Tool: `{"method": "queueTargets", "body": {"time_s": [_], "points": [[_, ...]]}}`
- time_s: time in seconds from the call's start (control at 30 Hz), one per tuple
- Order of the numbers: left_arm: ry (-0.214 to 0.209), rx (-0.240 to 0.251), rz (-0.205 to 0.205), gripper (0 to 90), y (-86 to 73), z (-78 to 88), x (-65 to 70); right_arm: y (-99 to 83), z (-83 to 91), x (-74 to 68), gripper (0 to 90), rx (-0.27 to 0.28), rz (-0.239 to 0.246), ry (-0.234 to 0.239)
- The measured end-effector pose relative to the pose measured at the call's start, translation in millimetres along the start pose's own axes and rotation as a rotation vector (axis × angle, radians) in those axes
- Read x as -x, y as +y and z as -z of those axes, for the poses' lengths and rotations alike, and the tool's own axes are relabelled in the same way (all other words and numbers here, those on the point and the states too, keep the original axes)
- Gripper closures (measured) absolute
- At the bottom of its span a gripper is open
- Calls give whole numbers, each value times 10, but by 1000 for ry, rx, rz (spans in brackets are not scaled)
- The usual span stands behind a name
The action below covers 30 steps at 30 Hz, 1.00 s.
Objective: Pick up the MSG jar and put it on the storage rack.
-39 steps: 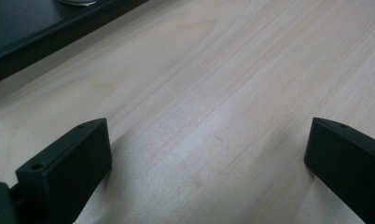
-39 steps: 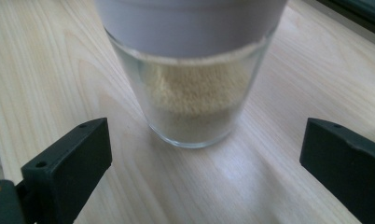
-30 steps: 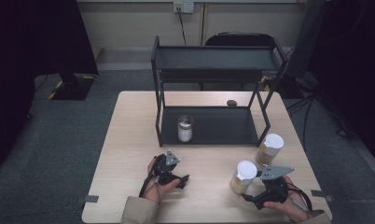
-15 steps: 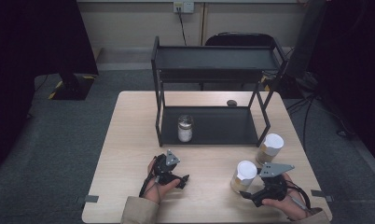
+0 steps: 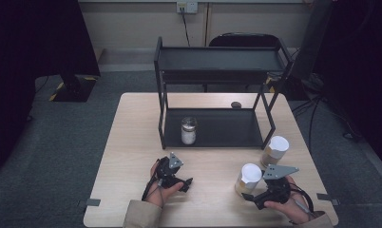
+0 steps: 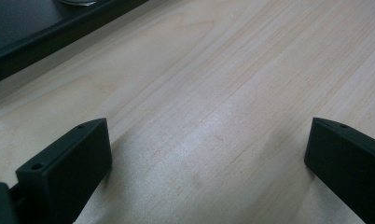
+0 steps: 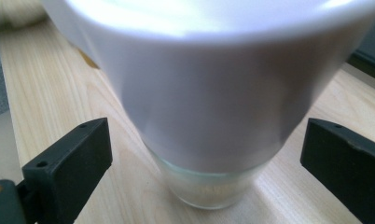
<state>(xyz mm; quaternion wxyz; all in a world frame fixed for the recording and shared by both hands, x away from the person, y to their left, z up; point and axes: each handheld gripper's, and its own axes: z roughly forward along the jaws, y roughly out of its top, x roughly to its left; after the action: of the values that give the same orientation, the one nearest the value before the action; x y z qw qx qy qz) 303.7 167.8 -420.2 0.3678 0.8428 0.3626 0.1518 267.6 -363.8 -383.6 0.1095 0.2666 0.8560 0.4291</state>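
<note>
Two white-lidded jars (image 5: 249,178) — one between the spread-wide right gripper (image 7: 204,154); left gripper (image 6: 209,154) spread, empty.

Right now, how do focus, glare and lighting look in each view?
Right gripper view: the white-lidded jar looms close and soft, with glare washing out its lid top. Left gripper view: the table grain is fairly sharp, with a pale sheen. High view: the room's sides fall into deep shadow.

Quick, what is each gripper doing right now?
Left gripper: open, holding nothing.
Right gripper: open, jaws either side of the white-lidded jar, not clamped.
</note>
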Motion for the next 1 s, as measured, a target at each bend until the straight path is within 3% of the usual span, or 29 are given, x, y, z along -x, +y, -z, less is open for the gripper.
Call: {"method": "queueTargets", "body": {"time_s": [0.57, 1.0], "points": [[0, 0, 0, 1, 0, 0, 0, -61, -30, -54, 189, 55, 32, -14], [0, 0, 0, 1, 0, 0, 0, -113, -53, -97, 252, 86, 29, -33]]}}
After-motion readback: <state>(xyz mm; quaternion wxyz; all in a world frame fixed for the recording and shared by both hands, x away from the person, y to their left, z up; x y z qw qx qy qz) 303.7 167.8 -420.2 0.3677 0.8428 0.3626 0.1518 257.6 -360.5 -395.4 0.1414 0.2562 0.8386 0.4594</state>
